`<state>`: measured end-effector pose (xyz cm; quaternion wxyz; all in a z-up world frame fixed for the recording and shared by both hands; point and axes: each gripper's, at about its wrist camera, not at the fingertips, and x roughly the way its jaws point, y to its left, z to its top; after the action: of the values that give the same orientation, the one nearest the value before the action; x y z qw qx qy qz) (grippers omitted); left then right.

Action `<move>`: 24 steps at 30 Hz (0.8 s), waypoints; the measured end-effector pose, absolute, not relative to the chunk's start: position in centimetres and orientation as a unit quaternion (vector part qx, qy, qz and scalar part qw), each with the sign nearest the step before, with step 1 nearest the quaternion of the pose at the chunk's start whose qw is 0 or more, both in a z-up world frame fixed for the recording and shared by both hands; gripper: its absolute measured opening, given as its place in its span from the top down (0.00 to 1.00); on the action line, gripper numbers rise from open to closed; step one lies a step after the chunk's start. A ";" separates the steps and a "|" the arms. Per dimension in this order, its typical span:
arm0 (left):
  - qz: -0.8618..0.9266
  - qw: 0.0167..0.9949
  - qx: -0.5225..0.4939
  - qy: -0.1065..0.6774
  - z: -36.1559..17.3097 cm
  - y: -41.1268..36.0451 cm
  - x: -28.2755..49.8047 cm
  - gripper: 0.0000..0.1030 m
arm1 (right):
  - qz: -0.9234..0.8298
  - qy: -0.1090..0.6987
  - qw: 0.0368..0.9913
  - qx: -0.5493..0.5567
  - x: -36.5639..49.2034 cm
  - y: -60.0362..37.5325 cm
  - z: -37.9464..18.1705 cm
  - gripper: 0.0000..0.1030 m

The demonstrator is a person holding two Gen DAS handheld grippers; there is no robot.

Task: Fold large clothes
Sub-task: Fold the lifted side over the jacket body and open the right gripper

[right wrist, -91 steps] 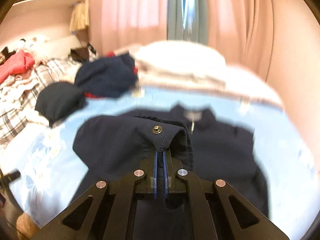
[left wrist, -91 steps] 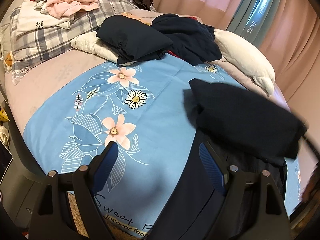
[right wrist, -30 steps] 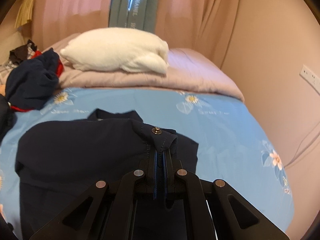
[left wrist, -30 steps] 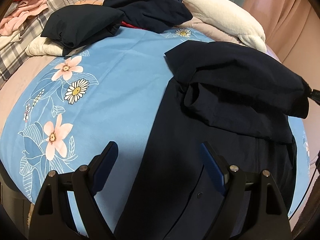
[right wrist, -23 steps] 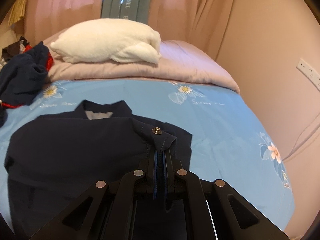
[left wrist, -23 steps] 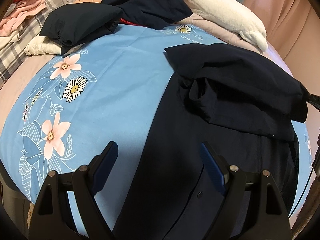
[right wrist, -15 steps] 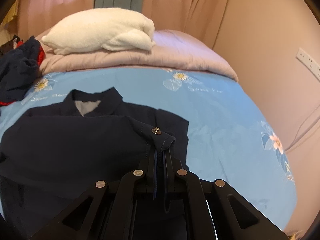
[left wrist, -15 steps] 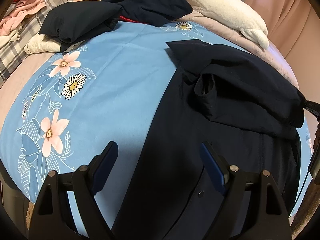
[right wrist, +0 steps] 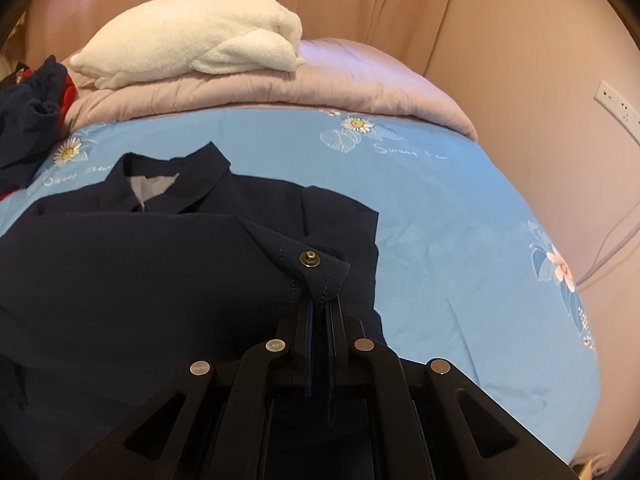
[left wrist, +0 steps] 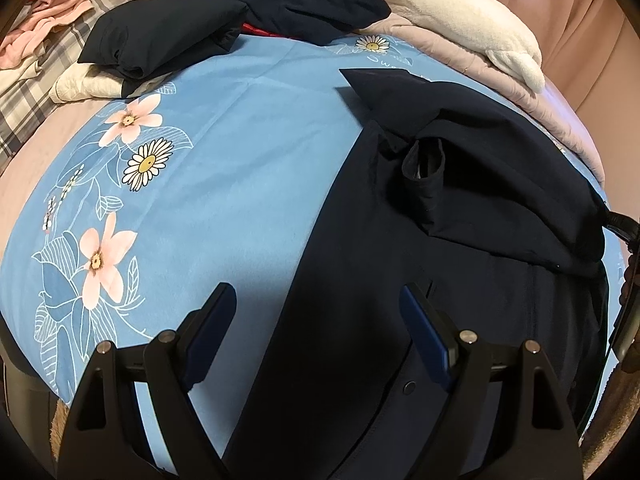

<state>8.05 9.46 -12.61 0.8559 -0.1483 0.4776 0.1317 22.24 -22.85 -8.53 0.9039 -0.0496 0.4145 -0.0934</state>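
A navy jacket (left wrist: 352, 320) lies spread on the blue flowered bedcover (left wrist: 224, 168), toward its right side. Its long axis runs from the near edge of the bed to the far side, with the collar (right wrist: 172, 184) at the far end, pointing toward the folded white blanket (right wrist: 192, 40) and the pale pink quilt (right wrist: 320, 88) beneath it. One sleeve (left wrist: 500, 184) is folded across the chest, so it lies crosswise to the body of the jacket.

The right gripper (right wrist: 320, 312) has its tongs pressed together on the cuff (right wrist: 320, 276) of that sleeve, just below a single brass snap (right wrist: 309, 259), holding the cuff up off the jacket's right edge. The left gripper (left wrist: 320, 316) hovers over the jacket's near left part with its tongs wide apart and nothing between them.

At the far left lie two more dark navy garments (left wrist: 168, 36), one folded and one crumpled, beside a heap of plaid, pink and red laundry (left wrist: 48, 24).
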 end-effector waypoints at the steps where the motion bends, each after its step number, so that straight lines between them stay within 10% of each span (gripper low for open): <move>1: 0.132 0.856 -0.148 0.478 -12.7 9.4 8.1 0.19 | -0.094 0.416 0.903 -0.049 22.3 -22.9 -8.7 0.96; 24: 0.137 0.849 -0.147 0.489 -13.5 9.8 8.2 0.19 | -0.103 0.461 0.879 -0.061 23.5 -22.9 -14.4 0.96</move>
<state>8.21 9.81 -13.49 0.8491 -0.1470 0.4886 0.1367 23.53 -22.88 -14.41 0.8793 -0.0615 0.4609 -0.1029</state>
